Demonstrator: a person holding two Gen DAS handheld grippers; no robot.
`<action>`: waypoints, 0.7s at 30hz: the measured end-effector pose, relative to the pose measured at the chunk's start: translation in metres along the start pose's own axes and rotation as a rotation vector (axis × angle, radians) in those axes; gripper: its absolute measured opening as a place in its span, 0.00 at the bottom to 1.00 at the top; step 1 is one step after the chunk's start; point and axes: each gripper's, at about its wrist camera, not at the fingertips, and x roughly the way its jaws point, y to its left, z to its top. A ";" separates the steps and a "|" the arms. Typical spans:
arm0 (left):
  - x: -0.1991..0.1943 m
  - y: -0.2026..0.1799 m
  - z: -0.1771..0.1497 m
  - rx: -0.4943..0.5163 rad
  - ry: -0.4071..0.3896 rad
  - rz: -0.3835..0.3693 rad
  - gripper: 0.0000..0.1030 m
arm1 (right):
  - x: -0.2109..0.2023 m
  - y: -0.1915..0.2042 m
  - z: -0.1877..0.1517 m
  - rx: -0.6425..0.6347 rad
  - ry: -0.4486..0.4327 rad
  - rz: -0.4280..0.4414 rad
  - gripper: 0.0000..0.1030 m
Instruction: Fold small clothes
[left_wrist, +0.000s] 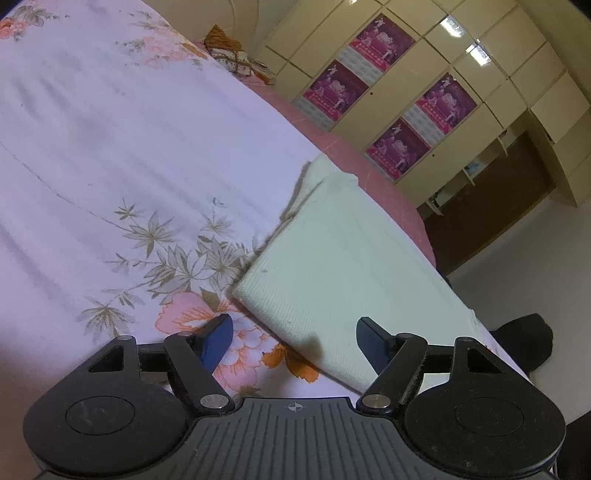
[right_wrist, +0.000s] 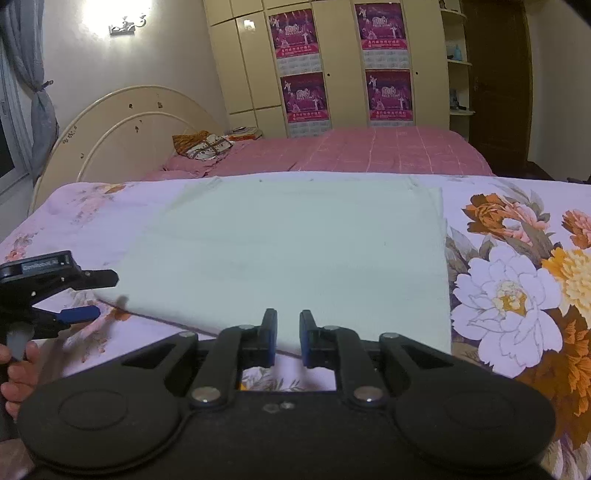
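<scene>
On floral bedsheet, folded cloth — wardrobe behind

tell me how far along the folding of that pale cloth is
Done: the pale green garment lies flat as a neat rectangle on the floral sheet. In hand: nothing; the left tongs are open and the right tongs narrowly parted, both empty. Left: possibly another fold.

One folded cloth, four posters, two tools.

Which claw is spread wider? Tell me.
The left claw: its blue fingers stand far apart over the pale folded cloth's corner; the right claw leaves a narrow gap.
</scene>
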 end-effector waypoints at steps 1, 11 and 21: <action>0.001 0.000 0.000 0.004 0.001 -0.002 0.71 | 0.003 -0.001 -0.001 0.002 0.007 -0.007 0.13; 0.007 -0.001 0.007 -0.009 -0.004 -0.010 0.71 | 0.016 0.000 -0.008 0.036 0.056 -0.037 0.16; 0.034 0.003 0.018 -0.118 -0.014 -0.064 0.71 | 0.022 -0.003 0.008 0.072 0.029 0.005 0.13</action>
